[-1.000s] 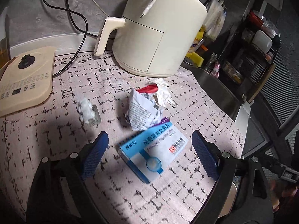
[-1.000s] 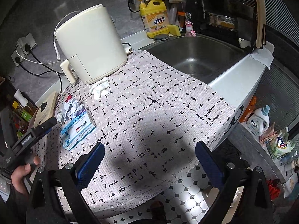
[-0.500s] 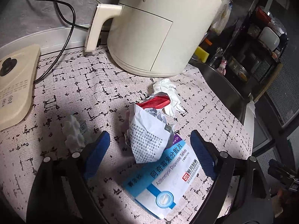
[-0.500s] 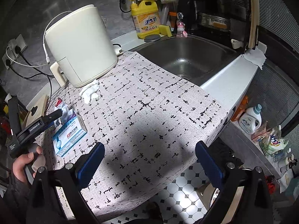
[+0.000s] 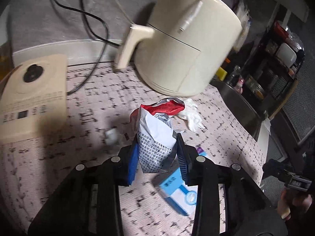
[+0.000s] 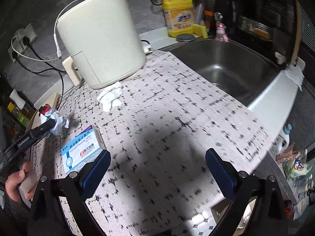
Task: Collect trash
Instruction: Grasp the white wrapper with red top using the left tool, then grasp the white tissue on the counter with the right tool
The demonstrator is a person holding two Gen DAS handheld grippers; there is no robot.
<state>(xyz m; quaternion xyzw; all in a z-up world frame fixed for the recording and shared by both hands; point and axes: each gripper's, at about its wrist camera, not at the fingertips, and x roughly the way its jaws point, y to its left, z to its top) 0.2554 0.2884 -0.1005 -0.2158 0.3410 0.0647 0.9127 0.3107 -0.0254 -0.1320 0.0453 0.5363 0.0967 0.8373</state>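
I note the crumpled wrapper [image 5: 155, 137] looks like creased printed paper with a glossy red foil-like top. The medicine box [image 6: 82, 149] is smooth printed cardboard. The counter mat [image 6: 177, 118] appears woven and matt. The air fryer [image 6: 102, 37] is smooth matt cream plastic; the sink [image 6: 226, 68] is brushed metal. The tissue [image 6: 111, 97] is soft white paper.

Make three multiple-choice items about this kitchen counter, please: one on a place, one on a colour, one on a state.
1. Where does the white tissue lie?
A. in the sink
B. on the counter mat, beside the air fryer
C. on the medicine box

2. What colour is the detergent bottle?
A. green
B. yellow
C. black

3. What is between the closing jaws of the left gripper?
A. crumpled paper wrapper
B. a sponge
C. nothing

Key: 1 B, it lies at the fryer's base; 2 B, plainly yellow; 3 A, the pads flank the wrapper.
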